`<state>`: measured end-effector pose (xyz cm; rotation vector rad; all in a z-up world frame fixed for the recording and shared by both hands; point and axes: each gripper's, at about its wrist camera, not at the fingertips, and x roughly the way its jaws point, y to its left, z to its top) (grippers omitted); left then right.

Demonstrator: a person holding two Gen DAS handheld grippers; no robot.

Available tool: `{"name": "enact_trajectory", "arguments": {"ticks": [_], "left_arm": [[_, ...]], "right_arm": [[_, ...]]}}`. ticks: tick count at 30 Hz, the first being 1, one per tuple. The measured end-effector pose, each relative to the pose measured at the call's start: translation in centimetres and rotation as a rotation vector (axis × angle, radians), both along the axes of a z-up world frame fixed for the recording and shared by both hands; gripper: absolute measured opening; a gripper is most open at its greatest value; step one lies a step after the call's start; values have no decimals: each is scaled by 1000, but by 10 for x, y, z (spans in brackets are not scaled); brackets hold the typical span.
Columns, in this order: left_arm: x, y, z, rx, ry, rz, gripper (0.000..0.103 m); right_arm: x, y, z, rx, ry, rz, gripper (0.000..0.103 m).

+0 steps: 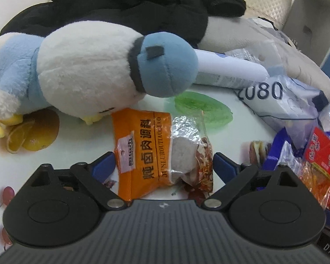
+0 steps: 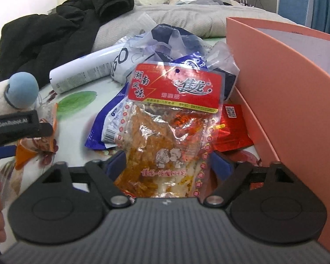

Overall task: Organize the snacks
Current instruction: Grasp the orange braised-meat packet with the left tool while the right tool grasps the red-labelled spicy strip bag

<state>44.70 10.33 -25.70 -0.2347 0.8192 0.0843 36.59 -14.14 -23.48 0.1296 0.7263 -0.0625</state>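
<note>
Snacks lie scattered over a fruit-print tablecloth (image 1: 81, 145), and both hands are closing in on one each. The left gripper (image 1: 164, 165) straddles an orange seasoning packet (image 1: 140, 151) lying flat just below a plush penguin (image 1: 94, 70); its blue pads stand at either edge of the packet, jaws wide, not yet pressing that I can see. The right gripper (image 2: 169, 165) frames a clear bag of spicy strips with a red header (image 2: 171, 118) — likewise spread, the bag between the fingers but apparently not pinched. A pink box (image 2: 292, 92) stands open just right of that bag, the likely home for all of this.

To do it well, I'd say close slowly and squarely on the packet's body rather than on a loose, crinkly edge — film like this slips. Lifting straight up should keep the purple wrappers (image 2: 105, 118) underneath from dragging along.
</note>
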Motion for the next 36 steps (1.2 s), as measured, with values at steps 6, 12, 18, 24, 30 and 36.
{"name": "enact_trajectory", "arguments": {"ticks": [6, 12, 18, 24, 30, 36], "left_arm": [[-19, -1, 6, -31, 24, -31, 80], [-55, -1, 15, -49, 35, -39, 79], [-103, -9, 32, -69, 35, -55, 79], [-156, -21, 45, -71, 42, -88, 79], [-210, -33, 48, -47, 50, -113, 79], [-246, -23, 47, -32, 47, -89, 79]], "right_arm": [[-13, -2, 9, 23, 6, 33, 67], [-36, -4, 19, 28, 4, 65, 63], [-65, -7, 26, 36, 24, 102, 63], [-104, -15, 33, 44, 40, 132, 55], [-141, -21, 33, 53, 71, 166, 55], [-159, -19, 41, 93, -6, 207, 56]]}}
